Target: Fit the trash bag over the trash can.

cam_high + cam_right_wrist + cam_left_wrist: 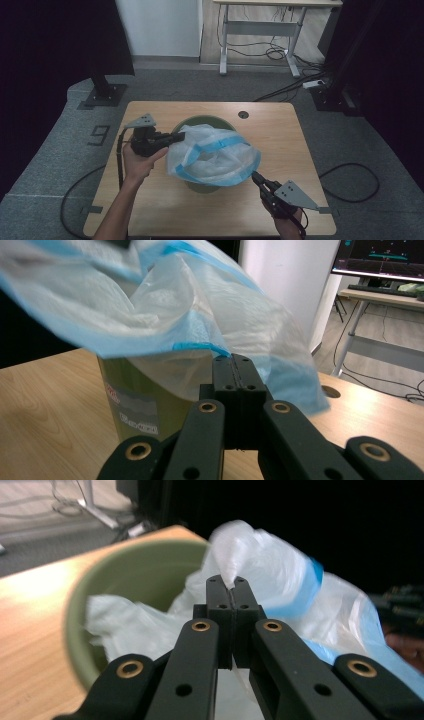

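A translucent white plastic bag [215,155] with a blue band lies draped over the mouth of a round green bin [202,120] at the middle of the wooden table [270,130]. My left gripper [172,139] is shut on the bag's left edge; its view has the white film [235,555] pinched at the tips of the gripper [231,582], above the bin's rim [75,605]. My right gripper [255,176] is shut on the bag's near right edge. In its own view the gripper [233,359] holds the blue hem [195,346] in front of the bin's labelled wall [130,410].
A cable hole [243,114] sits near the table's far edge. A black stand base [104,95] is on the carpet at back left, and a desk frame [260,30] with cables stands behind. Bare tabletop lies on both sides of the bin.
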Tool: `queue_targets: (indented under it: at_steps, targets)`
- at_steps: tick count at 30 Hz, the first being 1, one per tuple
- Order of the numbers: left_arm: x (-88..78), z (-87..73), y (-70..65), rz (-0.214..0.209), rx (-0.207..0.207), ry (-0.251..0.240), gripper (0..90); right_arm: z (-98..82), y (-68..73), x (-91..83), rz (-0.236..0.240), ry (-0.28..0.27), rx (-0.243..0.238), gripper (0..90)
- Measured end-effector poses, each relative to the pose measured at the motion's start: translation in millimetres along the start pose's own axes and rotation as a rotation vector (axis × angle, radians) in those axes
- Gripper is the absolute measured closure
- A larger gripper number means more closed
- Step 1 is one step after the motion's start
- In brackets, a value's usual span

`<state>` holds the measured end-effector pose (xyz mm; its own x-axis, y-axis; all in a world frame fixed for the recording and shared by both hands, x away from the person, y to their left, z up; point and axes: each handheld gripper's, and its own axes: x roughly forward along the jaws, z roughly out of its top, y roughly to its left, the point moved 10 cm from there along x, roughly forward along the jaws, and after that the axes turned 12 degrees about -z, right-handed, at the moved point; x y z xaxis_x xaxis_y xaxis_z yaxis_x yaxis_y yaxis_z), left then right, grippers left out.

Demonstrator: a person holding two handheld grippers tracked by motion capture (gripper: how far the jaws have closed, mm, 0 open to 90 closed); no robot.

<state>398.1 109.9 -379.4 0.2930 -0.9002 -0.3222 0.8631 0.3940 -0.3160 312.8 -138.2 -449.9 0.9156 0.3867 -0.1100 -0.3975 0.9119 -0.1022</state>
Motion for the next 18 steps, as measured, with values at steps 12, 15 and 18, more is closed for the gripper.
queue_targets:
  at_steps: [12,15,18]
  targets:
    - [-42.9,-35.1,-3.0,0.003,0.010,-0.103,90.0,-22.3,12.4,-9.6,0.031,0.032,-0.003,88.7]
    - [-46.2,-47.6,1.7,0.032,0.026,-0.101,90.0,-33.4,15.4,-7.1,0.045,0.064,0.005,88.7]
    - [-45.9,-59.1,7.2,0.037,0.026,-0.102,90.0,-44.2,15.4,-3.4,0.057,0.093,0.023,88.7]
